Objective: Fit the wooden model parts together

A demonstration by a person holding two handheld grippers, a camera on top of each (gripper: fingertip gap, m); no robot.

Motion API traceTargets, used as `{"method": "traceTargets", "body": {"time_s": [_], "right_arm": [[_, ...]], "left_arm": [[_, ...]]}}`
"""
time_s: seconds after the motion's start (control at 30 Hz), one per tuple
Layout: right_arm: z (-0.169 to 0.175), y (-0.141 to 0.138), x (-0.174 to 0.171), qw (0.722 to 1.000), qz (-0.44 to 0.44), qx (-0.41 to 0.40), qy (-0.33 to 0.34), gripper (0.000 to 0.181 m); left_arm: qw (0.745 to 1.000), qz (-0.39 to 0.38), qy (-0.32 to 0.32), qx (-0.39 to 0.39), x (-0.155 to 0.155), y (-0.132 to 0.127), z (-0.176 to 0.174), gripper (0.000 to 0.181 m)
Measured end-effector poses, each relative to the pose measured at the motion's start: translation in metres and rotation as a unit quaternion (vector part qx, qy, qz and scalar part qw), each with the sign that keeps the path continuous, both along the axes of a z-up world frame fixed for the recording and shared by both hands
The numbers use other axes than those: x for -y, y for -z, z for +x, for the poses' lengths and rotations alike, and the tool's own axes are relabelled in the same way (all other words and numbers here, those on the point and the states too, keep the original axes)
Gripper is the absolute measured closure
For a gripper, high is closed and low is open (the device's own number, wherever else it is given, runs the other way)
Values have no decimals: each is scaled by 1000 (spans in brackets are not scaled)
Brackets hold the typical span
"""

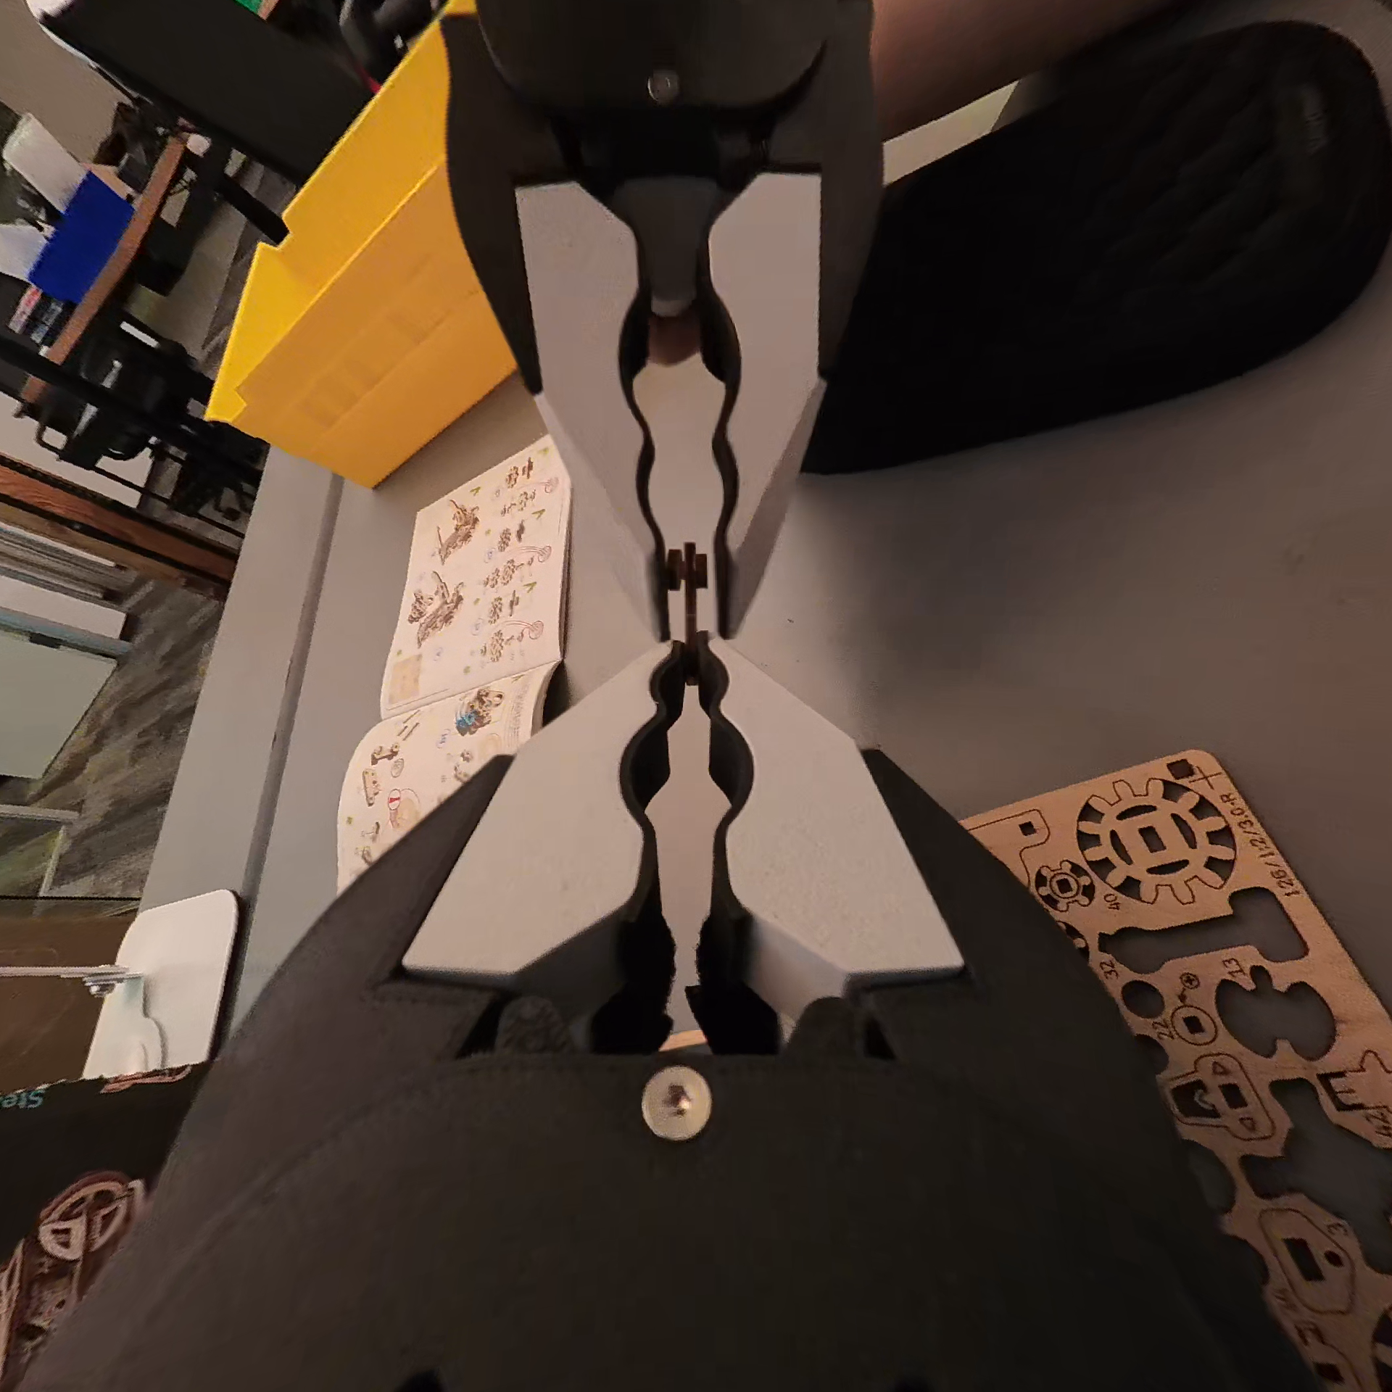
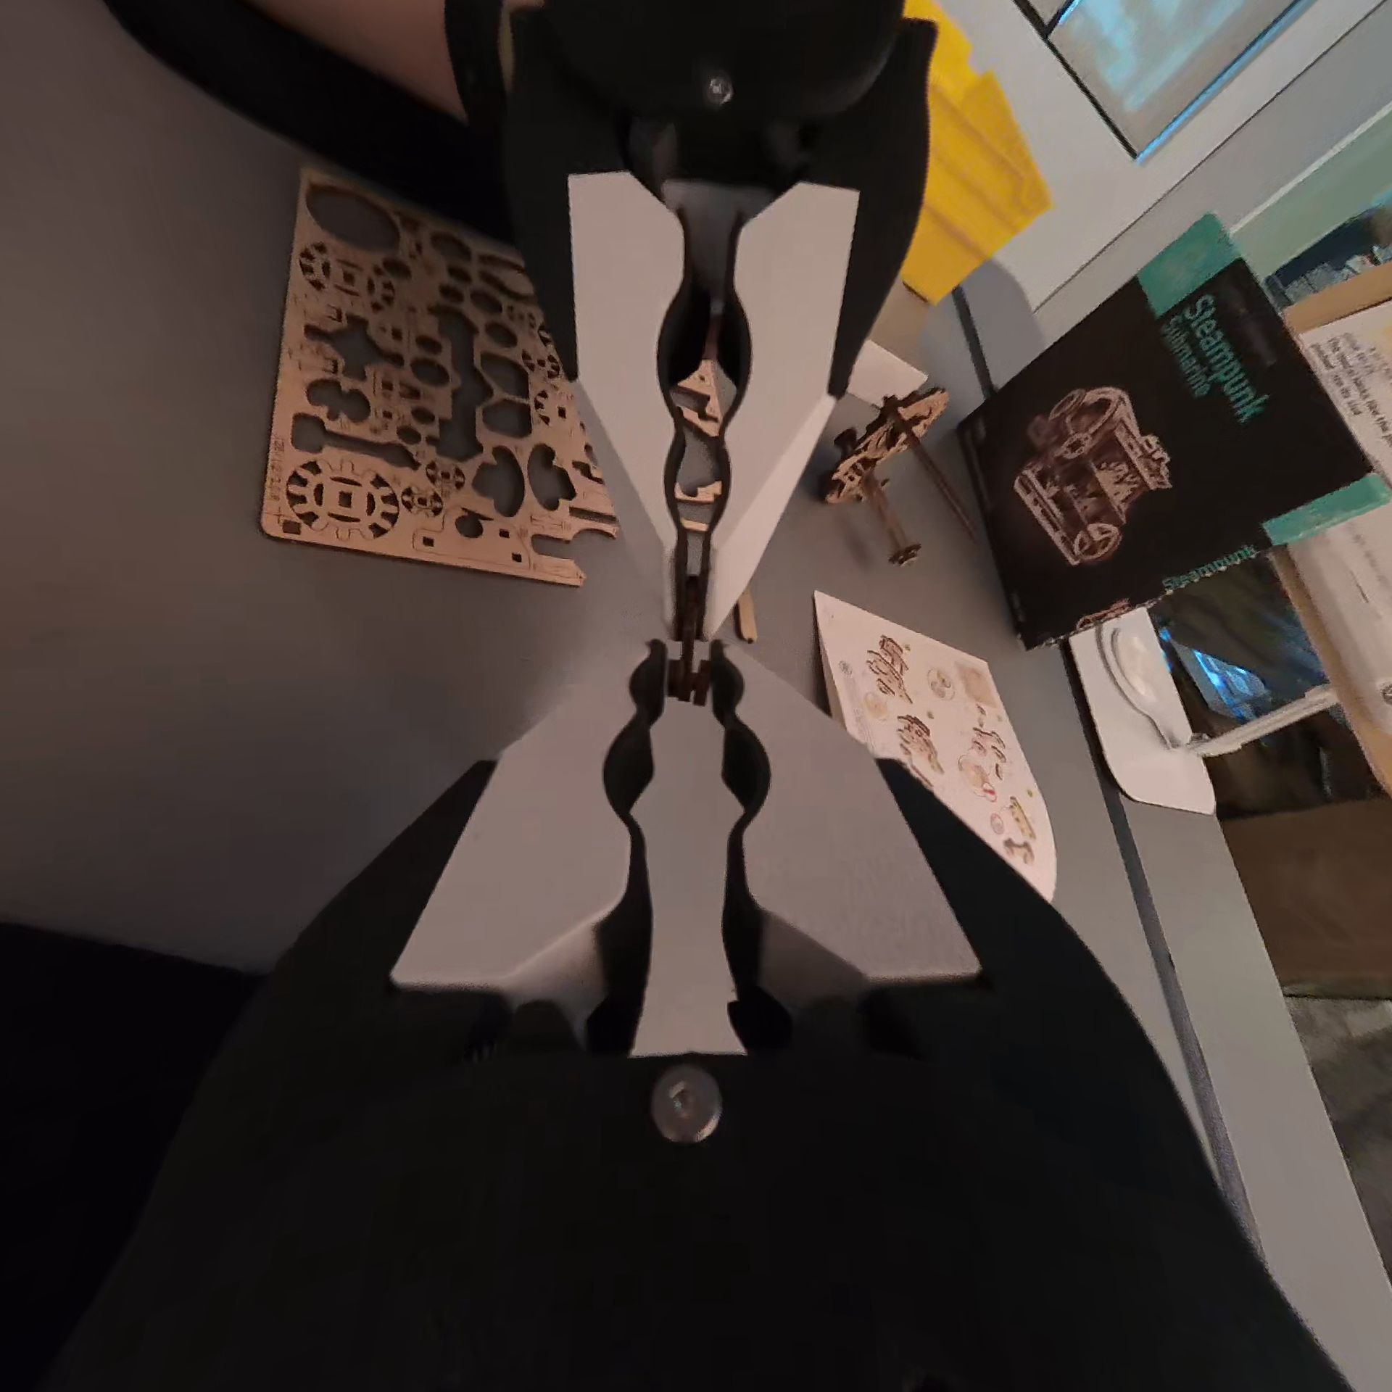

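Note:
Both grippers meet tip to tip above the grey table (image 1: 1017, 602). In the left wrist view, my left gripper (image 1: 687, 667) is shut on a thin dark wooden piece (image 1: 689, 640) that sticks out past its tips. Facing it from above, my right gripper (image 1: 687, 584) is shut on a small stacked wooden part (image 1: 685, 569). The thin piece runs into the stacked part. In the right wrist view, my right gripper (image 2: 687, 678) grips the stacked part (image 2: 684, 682), and the left gripper (image 2: 689, 602) holds the thin piece (image 2: 689, 625) against it.
A laser-cut wooden sheet (image 1: 1205, 979) (image 2: 422, 392) lies flat on the table. An open instruction booklet (image 1: 467, 655) (image 2: 941, 731), a partly built wooden model (image 2: 881, 452), a dark box (image 2: 1167, 467), a yellow bin (image 1: 361, 301) and a white base (image 2: 1145, 723) stand around. A dark sleeve (image 1: 1130, 264) rests on the table. Both grippers' tips are close together, under 4 cm apart.

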State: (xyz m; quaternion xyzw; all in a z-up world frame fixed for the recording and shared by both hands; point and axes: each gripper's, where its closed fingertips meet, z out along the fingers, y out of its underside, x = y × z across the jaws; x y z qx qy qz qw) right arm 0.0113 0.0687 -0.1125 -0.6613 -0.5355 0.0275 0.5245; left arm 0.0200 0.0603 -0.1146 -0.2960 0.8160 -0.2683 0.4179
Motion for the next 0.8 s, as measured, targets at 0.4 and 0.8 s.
{"method": "traceTargets", "body": {"time_s": [0.4,0.8], "right_arm": [[0,18,-4,998,-21,56,27,172],[-3,26,-2,998,-35,57,20,173]], "left_arm": [[999,8,-9,-47,-3,17,-1,181],[996,-26,-6,-86,-1,24,-5,181]]}}
